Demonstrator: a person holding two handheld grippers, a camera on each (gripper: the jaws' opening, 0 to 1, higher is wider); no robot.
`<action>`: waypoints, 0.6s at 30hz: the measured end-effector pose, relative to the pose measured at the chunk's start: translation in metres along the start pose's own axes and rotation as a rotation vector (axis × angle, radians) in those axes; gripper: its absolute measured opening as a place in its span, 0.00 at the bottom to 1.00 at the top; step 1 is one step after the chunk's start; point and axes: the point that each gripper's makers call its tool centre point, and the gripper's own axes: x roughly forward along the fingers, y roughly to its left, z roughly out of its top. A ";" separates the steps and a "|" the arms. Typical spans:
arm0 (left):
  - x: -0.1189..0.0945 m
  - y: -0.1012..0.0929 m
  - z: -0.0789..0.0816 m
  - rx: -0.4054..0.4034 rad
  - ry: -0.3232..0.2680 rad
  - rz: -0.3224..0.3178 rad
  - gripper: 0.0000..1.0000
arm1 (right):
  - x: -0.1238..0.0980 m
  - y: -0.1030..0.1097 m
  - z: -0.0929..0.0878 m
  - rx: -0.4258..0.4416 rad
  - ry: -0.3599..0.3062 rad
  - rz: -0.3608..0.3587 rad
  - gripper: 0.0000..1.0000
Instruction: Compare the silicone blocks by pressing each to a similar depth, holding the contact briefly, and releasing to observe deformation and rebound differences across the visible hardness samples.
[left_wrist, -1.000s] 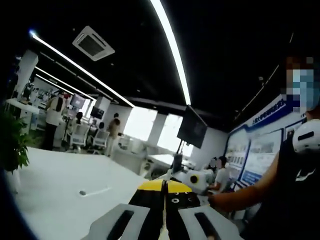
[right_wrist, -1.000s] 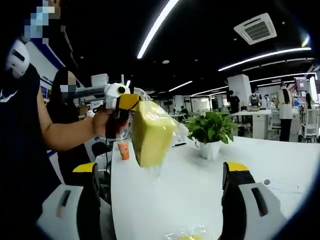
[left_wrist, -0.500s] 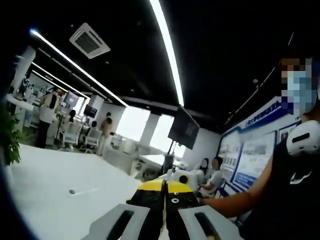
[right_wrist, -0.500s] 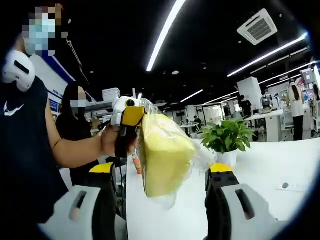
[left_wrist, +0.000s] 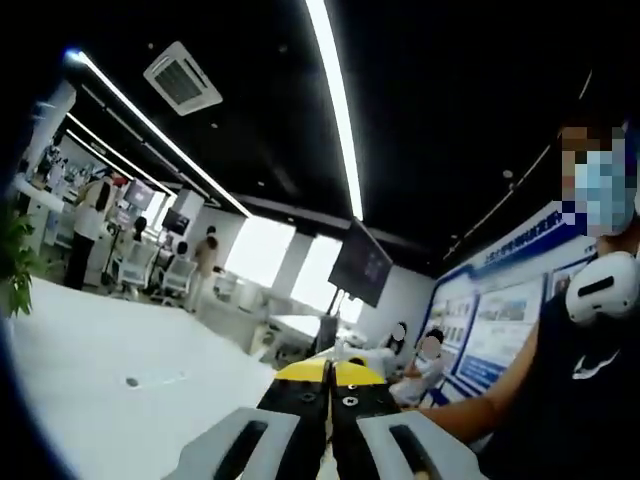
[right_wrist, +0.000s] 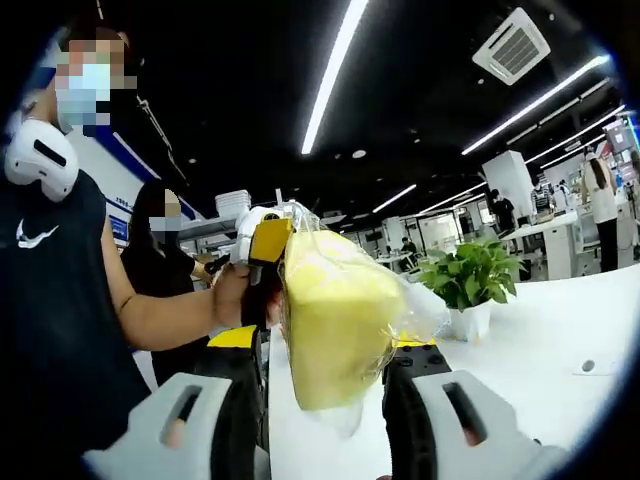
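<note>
A yellow silicone block (right_wrist: 340, 320) wrapped in a clear plastic bag hangs in the air in the right gripper view. My left gripper (right_wrist: 268, 240) pinches the bag at its top left corner, held by a person's hand. In the left gripper view, the left gripper (left_wrist: 330, 368) has its yellow-tipped jaws pressed together. My right gripper (right_wrist: 325, 345) is open, one jaw on each side of the block and close to its faces. I cannot tell whether they touch it.
A white table (right_wrist: 570, 320) stretches behind the block, with a potted plant (right_wrist: 470, 285) in a white pot on it. The person's arm (right_wrist: 170, 315) and body fill the left side. The table (left_wrist: 100, 360) carries a small dark object (left_wrist: 132, 381). Other people stand far off.
My right gripper's jaws have narrowed steadily from wide apart to close beside the block, which now sits between them and looks larger. The left gripper stays shut on the bag.
</note>
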 end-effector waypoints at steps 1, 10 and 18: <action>0.000 0.000 0.000 0.000 -0.003 0.002 0.00 | -0.001 -0.001 0.001 -0.002 -0.009 -0.002 0.38; -0.006 0.006 0.001 -0.003 -0.014 0.012 0.00 | -0.001 0.003 0.000 0.025 0.015 0.012 0.22; -0.009 0.008 0.005 0.024 -0.013 0.024 0.00 | 0.002 0.003 0.002 0.025 0.045 0.017 0.13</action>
